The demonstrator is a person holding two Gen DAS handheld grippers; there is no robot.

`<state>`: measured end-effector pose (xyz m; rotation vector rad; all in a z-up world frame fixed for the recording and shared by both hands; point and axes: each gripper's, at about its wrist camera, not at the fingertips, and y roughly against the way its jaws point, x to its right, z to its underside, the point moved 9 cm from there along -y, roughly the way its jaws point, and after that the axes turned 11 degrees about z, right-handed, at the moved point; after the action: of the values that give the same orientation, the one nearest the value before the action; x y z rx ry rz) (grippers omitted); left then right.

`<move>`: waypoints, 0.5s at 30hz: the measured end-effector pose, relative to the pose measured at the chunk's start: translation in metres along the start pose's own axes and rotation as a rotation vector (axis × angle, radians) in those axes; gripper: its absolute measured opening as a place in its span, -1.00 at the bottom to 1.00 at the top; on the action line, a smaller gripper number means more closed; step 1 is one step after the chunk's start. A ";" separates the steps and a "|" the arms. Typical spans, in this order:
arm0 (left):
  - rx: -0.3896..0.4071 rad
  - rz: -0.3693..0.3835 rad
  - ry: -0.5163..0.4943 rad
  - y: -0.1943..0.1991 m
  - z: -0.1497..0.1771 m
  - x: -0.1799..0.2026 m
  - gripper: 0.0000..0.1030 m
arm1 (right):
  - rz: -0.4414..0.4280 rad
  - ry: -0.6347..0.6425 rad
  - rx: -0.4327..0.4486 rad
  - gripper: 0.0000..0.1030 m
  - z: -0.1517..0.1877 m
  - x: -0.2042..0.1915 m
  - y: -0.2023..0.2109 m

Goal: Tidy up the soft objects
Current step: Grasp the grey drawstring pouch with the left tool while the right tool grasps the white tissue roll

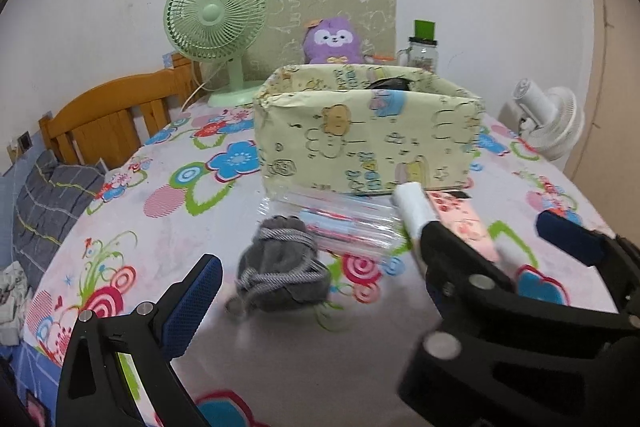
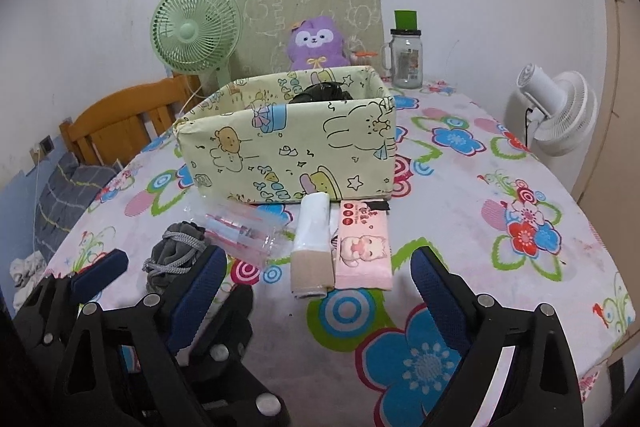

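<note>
Both tongs stand open and hold nothing: the left tongs [image 1: 312,295] are spread around the grey drawstring pouch [image 1: 280,267] without touching it, and the right tongs [image 2: 316,275] hover just before the white roll [image 2: 311,247] and the pink tissue pack [image 2: 362,247]. A clear plastic packet [image 1: 340,223] lies between the pouch and the yellow box [image 2: 288,147]. All four things rest on the flowered worktop [image 2: 500,267], near the front wall of the box. Something dark already sits inside the box; I cannot tell what it is. To my judgement the task is at an early stage, because most soft things are not yet put inside.
</note>
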<state>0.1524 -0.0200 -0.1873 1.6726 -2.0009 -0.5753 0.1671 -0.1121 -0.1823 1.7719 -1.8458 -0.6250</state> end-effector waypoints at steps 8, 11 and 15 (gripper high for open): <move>-0.033 -0.005 0.004 -0.019 -0.006 -0.013 0.83 | -0.004 0.004 -0.032 0.80 -0.006 -0.006 -0.020; -0.083 0.021 0.041 -0.029 0.000 -0.018 0.64 | -0.013 0.000 -0.060 0.69 -0.005 -0.009 -0.030; -0.122 0.020 0.065 -0.039 0.005 -0.024 0.44 | 0.006 0.019 -0.093 0.52 -0.003 -0.011 -0.041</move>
<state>0.1835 -0.0032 -0.2160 1.5771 -1.8950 -0.6156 0.2011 -0.1031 -0.2067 1.7062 -1.7792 -0.6781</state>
